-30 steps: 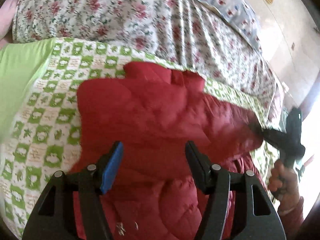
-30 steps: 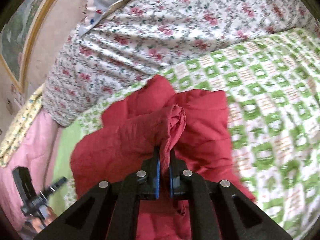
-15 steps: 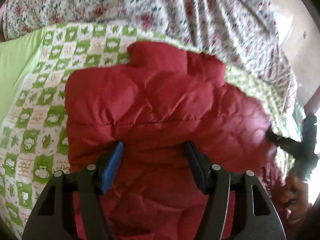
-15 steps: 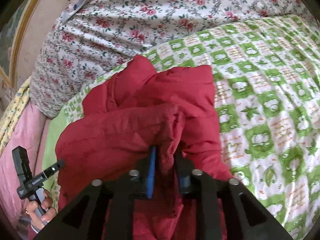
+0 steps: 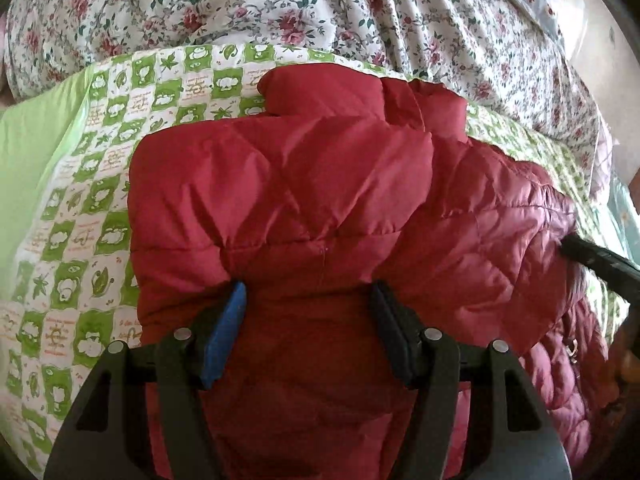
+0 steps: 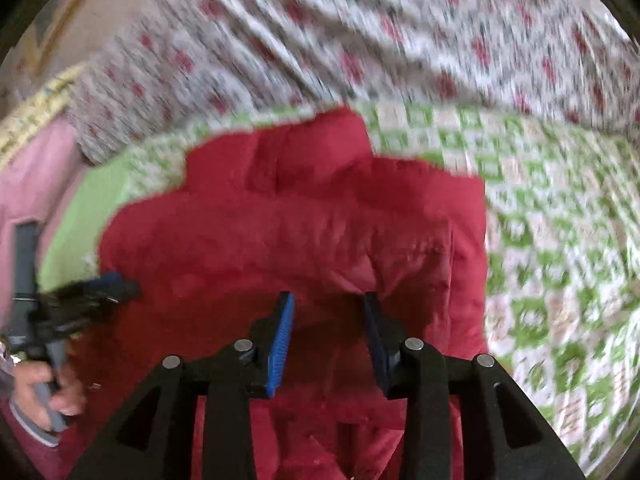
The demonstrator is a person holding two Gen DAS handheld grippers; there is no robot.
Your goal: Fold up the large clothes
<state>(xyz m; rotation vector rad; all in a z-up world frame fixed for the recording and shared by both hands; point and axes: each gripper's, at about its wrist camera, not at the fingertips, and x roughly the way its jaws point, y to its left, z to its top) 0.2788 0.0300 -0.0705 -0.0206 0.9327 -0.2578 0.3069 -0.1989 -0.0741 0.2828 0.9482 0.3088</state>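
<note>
The one padded, quilted red jacket (image 5: 304,216) lies on the green-and-white checked quilt (image 5: 92,208) that covers the bed, near the quilt's far edge where the bunched white floral sheet (image 5: 320,12) begins, with its stand-up collar pointing toward that sheet. Judging by how it lies, the fold is partly done: a smooth upper layer sits doubled over the body with a fairly square edge on the side toward the plain light-green border of the quilt (image 5: 28,152), while on the opposite side a darker, finer-quilted part spills out and looks still loose, so at least that side and a final tidy-up seem left. The left gripper (image 5: 308,304) hovers low over the middle of the jacket with its jaws well apart and nothing pinched between them. The right gripper (image 6: 328,312) stands over the jacket with its jaws opening; red fabric lies under the gap, but the pads do not seem to press on it, though this view is blurred. By count: one jacket, one checked quilt, one floral sheet, two grippers, and one visible hand (image 6: 44,384), with a dark red sleeve, holding the left gripper's handle.
</note>
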